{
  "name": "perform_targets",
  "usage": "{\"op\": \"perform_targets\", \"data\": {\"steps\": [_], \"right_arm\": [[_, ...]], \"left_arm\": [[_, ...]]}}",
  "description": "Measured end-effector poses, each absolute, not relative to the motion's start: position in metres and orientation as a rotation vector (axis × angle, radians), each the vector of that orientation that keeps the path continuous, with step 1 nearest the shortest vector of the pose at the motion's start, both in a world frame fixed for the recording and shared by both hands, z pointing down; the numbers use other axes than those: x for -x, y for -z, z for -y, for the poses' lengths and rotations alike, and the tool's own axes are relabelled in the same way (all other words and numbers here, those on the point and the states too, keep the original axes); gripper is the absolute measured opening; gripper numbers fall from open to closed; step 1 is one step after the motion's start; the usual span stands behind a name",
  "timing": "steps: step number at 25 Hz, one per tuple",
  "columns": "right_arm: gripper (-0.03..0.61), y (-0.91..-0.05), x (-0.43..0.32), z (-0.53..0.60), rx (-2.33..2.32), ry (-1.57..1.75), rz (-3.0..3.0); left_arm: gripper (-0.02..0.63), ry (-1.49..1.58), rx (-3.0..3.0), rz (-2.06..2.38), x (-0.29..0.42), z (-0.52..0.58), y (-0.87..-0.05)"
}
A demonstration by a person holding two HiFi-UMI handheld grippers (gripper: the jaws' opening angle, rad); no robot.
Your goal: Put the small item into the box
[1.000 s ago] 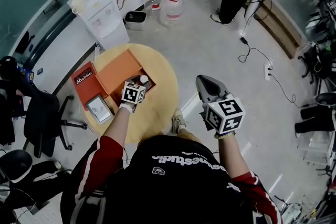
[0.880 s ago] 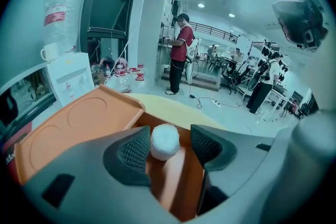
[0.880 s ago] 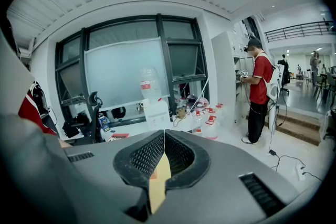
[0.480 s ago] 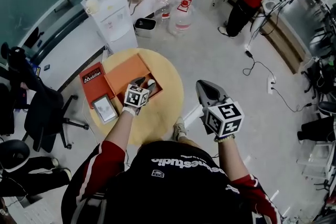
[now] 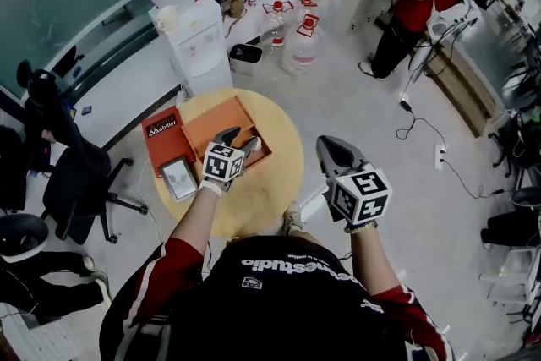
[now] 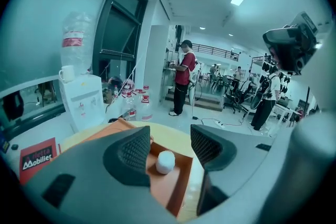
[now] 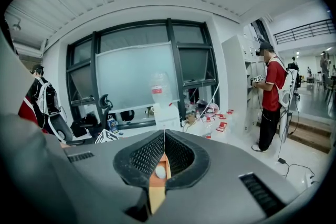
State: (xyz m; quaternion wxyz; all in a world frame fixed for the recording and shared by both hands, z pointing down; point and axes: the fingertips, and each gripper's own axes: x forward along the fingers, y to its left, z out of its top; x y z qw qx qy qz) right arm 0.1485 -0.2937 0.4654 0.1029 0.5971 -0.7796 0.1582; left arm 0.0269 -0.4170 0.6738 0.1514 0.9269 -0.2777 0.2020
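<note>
Left gripper: jaws apart, empty, above box, centre-left | Right gripper: jaws together, empty, right of table | Item: white, inside box.

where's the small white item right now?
Left gripper view: the small white item sits loose inside the orange box on the round table, just beyond the left gripper, whose open jaws touch nothing.

Head cam: steeply down onto desk. L claw cam: low, close over orange box. R claw cam: farther back, facing windows. All share box.
</note>
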Motion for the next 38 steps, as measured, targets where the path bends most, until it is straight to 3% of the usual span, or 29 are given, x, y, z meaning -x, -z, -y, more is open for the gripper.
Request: {"op": "perform_targets", "data": {"steps": [15, 38], "right_arm": [[0.028, -0.44, -0.109, 0.31, -1.694, -0.385, 2.403], [0.028, -0.427, -0.05, 0.342, -1.52, -0.332, 2.534]], "left_arm": [[0.247, -0.457, -2.679, 0.94, 0.026, 0.426, -0.628], [0.245, -0.135, -2.718, 1.3, 0.143, 0.396, -0.486]]}}
